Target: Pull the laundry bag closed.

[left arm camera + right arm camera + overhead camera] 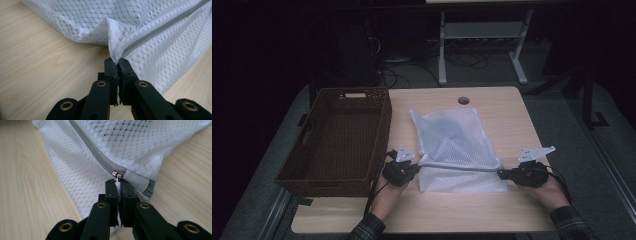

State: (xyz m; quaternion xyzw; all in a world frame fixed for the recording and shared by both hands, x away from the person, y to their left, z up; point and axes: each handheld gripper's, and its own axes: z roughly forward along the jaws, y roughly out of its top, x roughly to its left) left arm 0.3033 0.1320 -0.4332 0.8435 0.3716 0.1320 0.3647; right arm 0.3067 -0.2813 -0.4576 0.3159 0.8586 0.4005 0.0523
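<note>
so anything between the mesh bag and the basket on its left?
Nothing visible. The mesh bag lies on bare table beside the wicker basket, held at either end of its zipper by the left tool and right tool.

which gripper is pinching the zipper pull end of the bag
The right gripper: its jaws shut at the metal zipper pull. The left gripper pinches plain mesh at the bag corner.

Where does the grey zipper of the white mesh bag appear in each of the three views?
High view: grey zipper runs level across the near part of the white mesh bag, between the two tools.
Left gripper view: upper right, slanting up from the pinched corner.
Right gripper view: upper middle, slanting down to the metal slider.
Shared landmark: light wooden tabletop.
</note>
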